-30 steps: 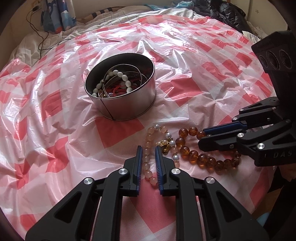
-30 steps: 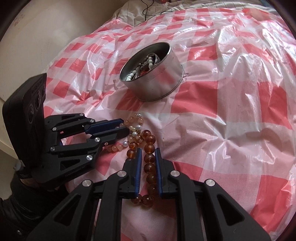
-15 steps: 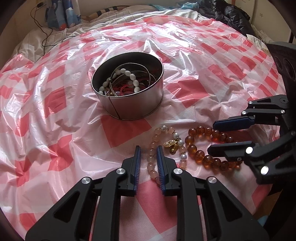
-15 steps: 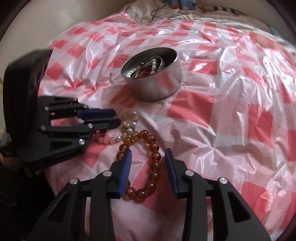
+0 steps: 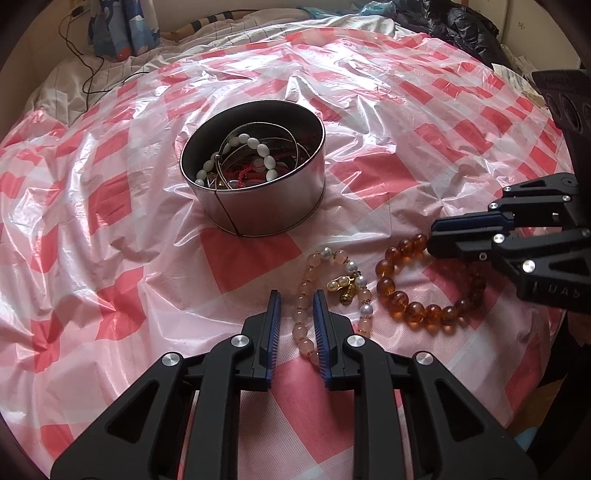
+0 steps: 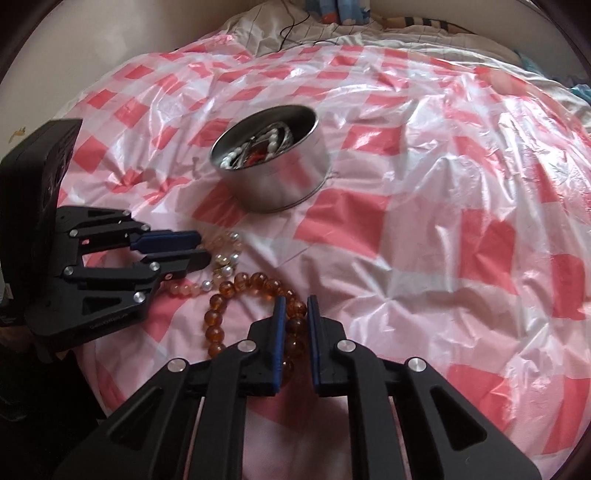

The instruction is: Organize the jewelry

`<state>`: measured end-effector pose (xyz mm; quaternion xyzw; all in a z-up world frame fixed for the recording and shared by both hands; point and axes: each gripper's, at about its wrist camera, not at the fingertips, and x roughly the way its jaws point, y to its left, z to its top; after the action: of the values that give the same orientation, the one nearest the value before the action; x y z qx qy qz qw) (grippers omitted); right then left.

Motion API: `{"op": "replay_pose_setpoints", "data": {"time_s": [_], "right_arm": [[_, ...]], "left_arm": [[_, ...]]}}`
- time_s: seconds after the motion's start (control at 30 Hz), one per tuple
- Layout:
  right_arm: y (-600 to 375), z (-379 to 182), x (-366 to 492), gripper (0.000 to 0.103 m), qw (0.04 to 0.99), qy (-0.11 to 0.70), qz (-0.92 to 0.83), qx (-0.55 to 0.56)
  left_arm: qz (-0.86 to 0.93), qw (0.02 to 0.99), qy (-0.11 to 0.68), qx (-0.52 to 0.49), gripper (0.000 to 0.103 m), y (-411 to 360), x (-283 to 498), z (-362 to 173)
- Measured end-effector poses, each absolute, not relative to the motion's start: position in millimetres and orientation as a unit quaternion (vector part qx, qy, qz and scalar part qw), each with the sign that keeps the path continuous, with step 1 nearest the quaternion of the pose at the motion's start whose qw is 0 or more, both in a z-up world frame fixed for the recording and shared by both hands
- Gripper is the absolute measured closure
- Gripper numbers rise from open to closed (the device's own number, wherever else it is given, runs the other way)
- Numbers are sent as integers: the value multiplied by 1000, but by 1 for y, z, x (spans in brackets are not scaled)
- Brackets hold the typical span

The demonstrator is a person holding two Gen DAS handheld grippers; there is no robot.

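A round metal tin (image 5: 258,206) holds white beads, bangles and red cord; it also shows in the right wrist view (image 6: 280,184). A pink and pearl bracelet (image 5: 306,295) lies in front of it, and my left gripper (image 5: 295,299) straddles its left strand with a narrow gap, beads between the fingers. An amber bead bracelet (image 5: 402,299) lies to the right. My right gripper (image 6: 294,306) is closed down on the amber bracelet (image 6: 236,288), with its beads between the pads. The left gripper (image 6: 201,247) shows at the left there.
A pink and white checked plastic sheet (image 5: 110,258) covers the bed. Bedding, a black cable (image 5: 85,62) and a blue patterned item (image 5: 122,33) lie at the far edge. Dark clothing (image 5: 461,29) sits at the back right.
My right gripper opened wide half a second ago and has now closed on the amber bracelet. My left gripper stayed over the pink bracelet. The view drew back slightly from the tin.
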<state>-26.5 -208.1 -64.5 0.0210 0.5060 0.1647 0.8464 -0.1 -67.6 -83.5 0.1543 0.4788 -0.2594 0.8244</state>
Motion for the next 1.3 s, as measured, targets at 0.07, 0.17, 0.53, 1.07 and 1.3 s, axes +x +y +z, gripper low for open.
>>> {"op": "replay_pose_setpoints", "data": {"time_s": [0.07, 0.17, 0.53, 1.07, 1.3], "right_arm": [[-209, -68, -25, 90, 835, 519, 179, 35], [-200, -70, -27, 85, 835, 519, 181, 9], [-227, -76, -20, 91, 820, 524, 194, 123], [-228, -79, -19, 91, 803, 532, 217, 159], [-242, -79, -18, 91, 785, 518, 243, 237]], "left_arm": [[-259, 824, 479, 155, 86, -68, 0, -84], [-255, 826, 478, 158, 82, -67, -1, -85], [-233, 832, 477, 160, 57, -63, 2, -85], [-254, 827, 473, 168, 87, -68, -3, -84], [-256, 828, 468, 174, 95, -70, -4, -82]]}}
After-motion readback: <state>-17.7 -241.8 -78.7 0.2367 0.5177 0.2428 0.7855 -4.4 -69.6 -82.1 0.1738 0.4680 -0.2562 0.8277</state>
